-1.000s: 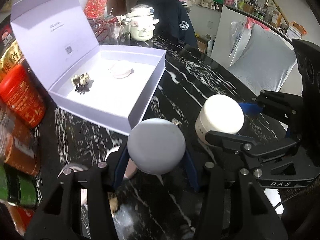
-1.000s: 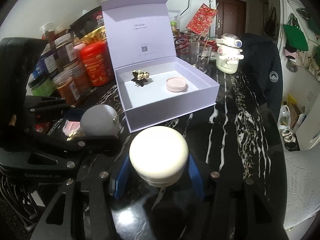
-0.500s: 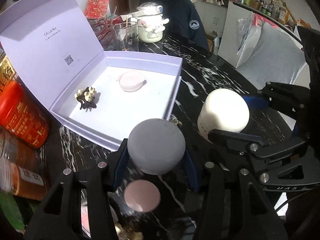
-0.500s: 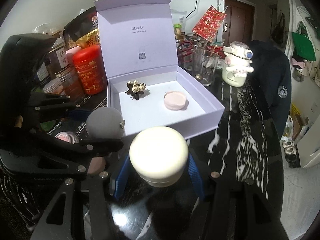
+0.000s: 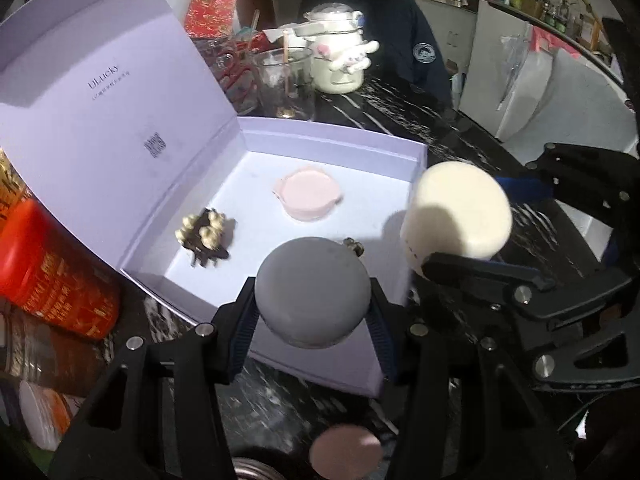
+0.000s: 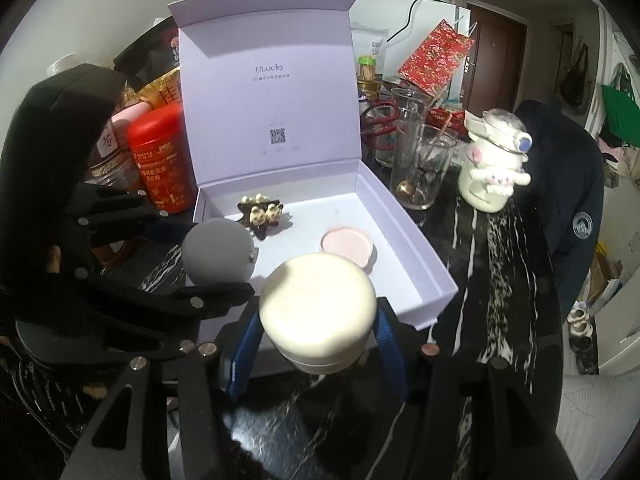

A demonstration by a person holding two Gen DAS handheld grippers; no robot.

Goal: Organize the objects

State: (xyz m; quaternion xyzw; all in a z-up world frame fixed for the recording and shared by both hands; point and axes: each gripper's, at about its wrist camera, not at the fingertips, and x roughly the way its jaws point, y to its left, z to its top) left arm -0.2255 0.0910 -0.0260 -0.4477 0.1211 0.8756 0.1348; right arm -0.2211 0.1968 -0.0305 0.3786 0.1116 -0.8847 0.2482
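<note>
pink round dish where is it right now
The pink round dish lies inside the open lilac box, on its floor right of the dark pearl hair clip, just beyond the cream jar in the right wrist view.

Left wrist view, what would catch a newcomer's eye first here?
The open lilac box fills the middle, a pink dish and a beaded clip lying inside. In front, the left gripper clamps a grey round case, and the right gripper holds a cream jar beside it.

A home; marble table (image 6: 500, 280), food jars (image 6: 160, 160), hanging bags (image 6: 616, 108).
</note>
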